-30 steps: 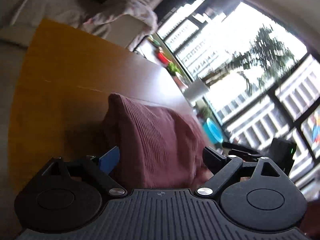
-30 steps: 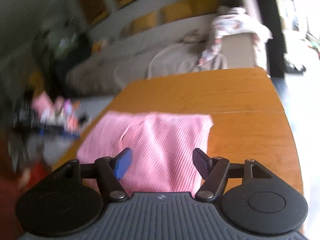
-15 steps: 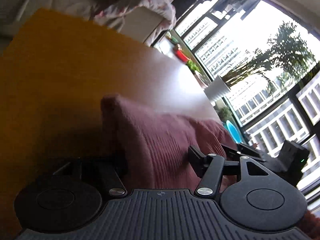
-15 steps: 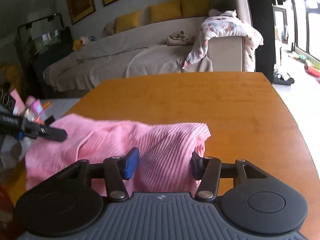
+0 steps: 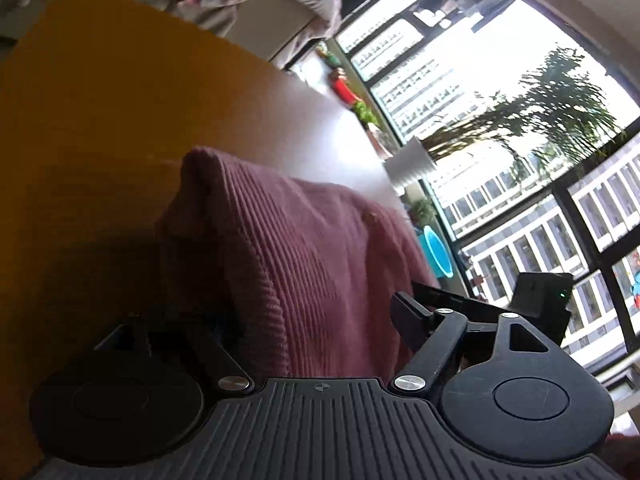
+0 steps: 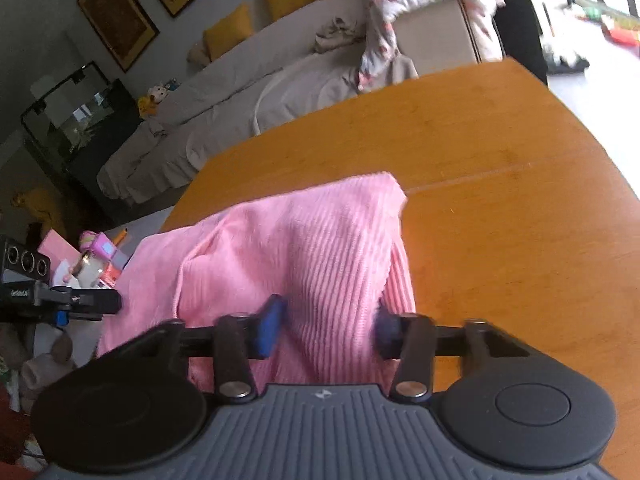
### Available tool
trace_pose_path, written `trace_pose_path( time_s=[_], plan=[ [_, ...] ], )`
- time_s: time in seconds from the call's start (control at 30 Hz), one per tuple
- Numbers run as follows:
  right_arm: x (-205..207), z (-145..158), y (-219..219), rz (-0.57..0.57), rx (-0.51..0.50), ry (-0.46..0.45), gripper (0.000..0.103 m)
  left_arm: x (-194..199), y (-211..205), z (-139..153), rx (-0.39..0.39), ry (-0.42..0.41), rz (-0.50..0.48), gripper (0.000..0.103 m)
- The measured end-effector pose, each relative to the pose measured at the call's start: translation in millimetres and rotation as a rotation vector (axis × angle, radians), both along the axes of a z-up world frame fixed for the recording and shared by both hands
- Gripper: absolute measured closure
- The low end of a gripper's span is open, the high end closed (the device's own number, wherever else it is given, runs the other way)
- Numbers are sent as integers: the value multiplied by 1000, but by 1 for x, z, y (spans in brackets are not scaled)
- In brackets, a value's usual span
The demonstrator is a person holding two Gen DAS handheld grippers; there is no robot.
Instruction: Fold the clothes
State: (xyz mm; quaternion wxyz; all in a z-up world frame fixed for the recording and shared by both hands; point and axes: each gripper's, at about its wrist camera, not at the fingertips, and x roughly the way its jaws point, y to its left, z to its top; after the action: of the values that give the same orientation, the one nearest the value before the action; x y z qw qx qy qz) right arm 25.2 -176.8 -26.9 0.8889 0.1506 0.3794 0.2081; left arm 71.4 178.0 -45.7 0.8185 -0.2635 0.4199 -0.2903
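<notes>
Across the lower half of the right wrist view, the right gripper is clenched on a bunched ridge of the pink ribbed garment; both blue-padded fingers press into the cloth from either side. Garment rises in a tented fold toward frame centre, its far corner lying on the wooden table. Left gripper visible at the left edge of this frame, at the garment's other end. Sofa with yellow cushions fills the upper left.

Left wrist view: the left gripper straddles a raised fold of the same garment, which looks darker here against the bright window at the right. Its left finger is buried in shadow under the cloth, so I cannot tell whether the grip is closed. Table occupies the left of the frame.
</notes>
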Motion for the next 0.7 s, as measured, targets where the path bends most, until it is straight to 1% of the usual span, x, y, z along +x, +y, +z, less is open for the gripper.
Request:
trace_pose_path(
  time_s=[0.03, 0.07, 0.1, 0.13, 0.17, 0.2, 0.27, 0.3, 0.33, 0.4, 0.43, 0.5, 0.53, 0.57, 0.67, 0.7],
  plan=[
    [-2, 4, 7, 14, -55, -44, 78, 1, 0, 0, 10, -2, 5, 41],
    [-5, 11, 9, 25, -70, -70, 80, 2, 0, 0, 19, -5, 11, 55],
    [-9, 18, 11, 35, -81, -94, 82, 3, 0, -1, 29, -7, 16, 62],
    [-12, 25, 12, 46, -92, -119, 84, 3, 1, 0, 33, -11, 21, 64],
    [-15, 32, 14, 56, -104, -144, 84, 1, 5, 7, 17, -20, 21, 67],
    [-21, 40, 12, 64, -81, -151, 85, -1, 8, 13, 1, -31, 20, 68],
    [-33, 52, 10, 73, -58, -165, 85, -8, 13, 24, -26, -60, 2, 68],
    [-38, 55, 8, 78, -48, -162, 85, -12, 14, 25, -33, -61, -4, 68],
    [-40, 52, 5, 71, -47, -154, 85, -17, 15, 26, -39, -60, -10, 68],
    [-45, 44, 1, 56, -49, -137, 84, -27, 15, 18, -30, -44, -25, 68],
    [-48, 40, -2, 49, -49, -129, 83, -30, 13, 12, -10, -39, -31, 68],
    [-51, 20, 3, 20, -139, -126, 82, -34, 6, -5, 56, -12, -32, 65],
    [-51, 9, 5, 10, -181, -123, 79, -35, 2, -13, 88, 7, -29, 62],
    [-51, 10, 6, 11, -186, -134, 79, -35, -1, -18, 111, 13, -22, 59],
    [-51, 14, 9, 19, -193, -170, 79, -37, -2, -12, 163, -54, 11, 54],
    [-51, 16, 9, 21, -195, -182, 78, -36, -1, -6, 185, -87, 26, 54]
  ],
)
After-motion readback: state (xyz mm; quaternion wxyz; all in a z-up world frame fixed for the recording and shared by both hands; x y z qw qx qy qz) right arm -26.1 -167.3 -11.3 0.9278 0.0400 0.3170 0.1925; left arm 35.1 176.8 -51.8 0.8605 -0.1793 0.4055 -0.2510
